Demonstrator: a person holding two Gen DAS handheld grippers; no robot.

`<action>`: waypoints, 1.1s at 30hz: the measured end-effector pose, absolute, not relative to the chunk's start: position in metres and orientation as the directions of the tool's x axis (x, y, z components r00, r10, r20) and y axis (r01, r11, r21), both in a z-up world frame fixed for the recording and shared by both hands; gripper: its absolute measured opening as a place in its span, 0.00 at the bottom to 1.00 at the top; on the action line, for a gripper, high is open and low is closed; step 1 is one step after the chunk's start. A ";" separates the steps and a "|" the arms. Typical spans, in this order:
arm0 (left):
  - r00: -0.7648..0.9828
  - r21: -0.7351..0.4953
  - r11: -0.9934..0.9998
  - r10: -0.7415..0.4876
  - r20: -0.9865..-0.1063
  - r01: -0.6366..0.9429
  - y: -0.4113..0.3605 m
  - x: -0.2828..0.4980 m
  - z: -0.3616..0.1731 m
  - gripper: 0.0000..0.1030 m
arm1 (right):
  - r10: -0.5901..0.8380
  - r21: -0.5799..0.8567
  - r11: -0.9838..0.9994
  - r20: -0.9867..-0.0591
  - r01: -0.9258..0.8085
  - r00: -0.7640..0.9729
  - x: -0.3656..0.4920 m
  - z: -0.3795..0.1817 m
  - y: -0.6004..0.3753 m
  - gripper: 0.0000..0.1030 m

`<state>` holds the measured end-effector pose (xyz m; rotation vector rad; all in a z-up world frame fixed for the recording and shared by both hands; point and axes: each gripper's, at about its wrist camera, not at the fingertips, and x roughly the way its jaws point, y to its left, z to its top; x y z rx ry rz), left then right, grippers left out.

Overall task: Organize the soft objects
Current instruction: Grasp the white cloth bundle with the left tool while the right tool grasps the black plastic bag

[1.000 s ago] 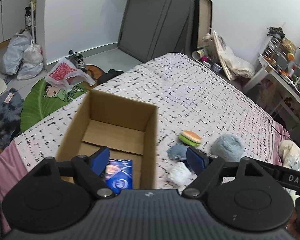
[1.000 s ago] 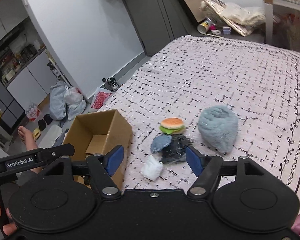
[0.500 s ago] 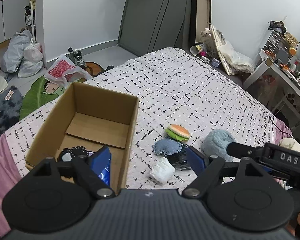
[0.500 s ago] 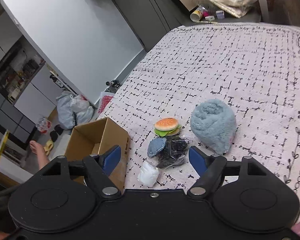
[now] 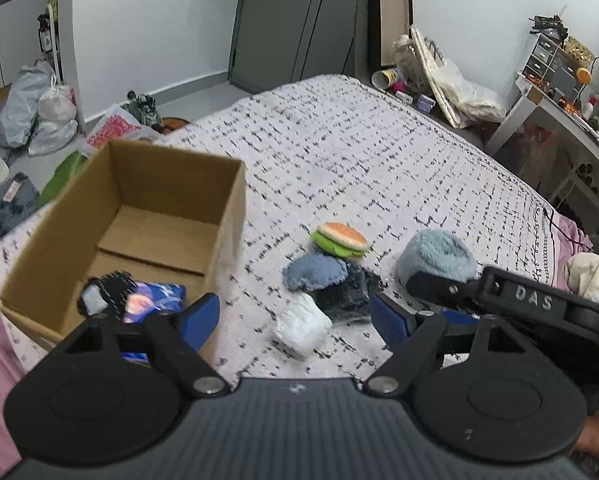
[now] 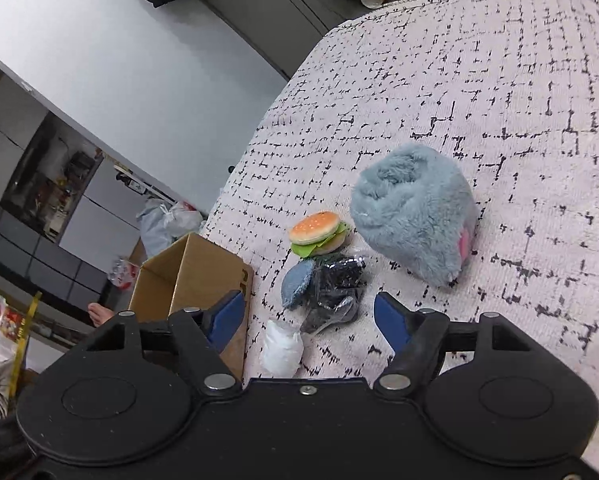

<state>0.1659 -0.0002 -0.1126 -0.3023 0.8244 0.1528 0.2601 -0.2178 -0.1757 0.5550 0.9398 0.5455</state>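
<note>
Soft toys lie bunched on the patterned bedspread (image 6: 499, 80) just right of an open cardboard box (image 5: 147, 208): a burger toy (image 6: 319, 232), a blue denim pad (image 6: 297, 288) touching a dark crinkly bag (image 6: 335, 292), a white bundle (image 6: 281, 346) nearest the cameras, and a fluffy grey-blue plush (image 6: 415, 216) a little apart. The box holds a blue packet (image 5: 155, 298) and what may be a black brush (image 5: 107, 290), though blurred. The left gripper (image 5: 295, 316) and right gripper (image 6: 309, 316) both hover spread wide, holding nothing.
</note>
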 end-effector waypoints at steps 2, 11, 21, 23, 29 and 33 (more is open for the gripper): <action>0.668 -0.209 0.947 0.008 -0.744 -0.245 -0.005 0.170 -0.120 0.77 | 0.659 0.664 0.724 -0.585 -0.187 0.473 0.266 -0.182 -0.218 0.68; 0.645 -0.196 0.947 0.015 -0.764 -0.254 -0.013 0.191 -0.149 0.77 | 0.683 0.685 0.706 -0.592 -0.181 0.427 0.283 -0.205 -0.214 0.65; 0.681 -0.118 0.961 0.088 -0.727 -0.250 -0.025 0.200 -0.155 0.76 | 0.685 0.679 0.710 -0.605 -0.186 0.405 0.296 -0.219 -0.207 0.62; 0.681 -0.083 0.966 0.110 -0.724 -0.244 -0.029 0.201 -0.157 0.76 | 0.688 0.679 0.708 -0.603 -0.193 0.403 0.295 -0.221 -0.206 0.61; 0.680 -0.076 0.970 0.104 -0.725 -0.230 -0.038 0.201 -0.165 0.75 | 0.694 0.684 0.702 -0.594 -0.197 0.408 0.295 -0.223 -0.205 0.60; 0.653 -0.091 0.966 0.093 -0.752 -0.243 -0.037 0.205 -0.180 0.72 | 0.697 0.686 0.699 -0.589 -0.204 0.408 0.295 -0.225 -0.205 0.59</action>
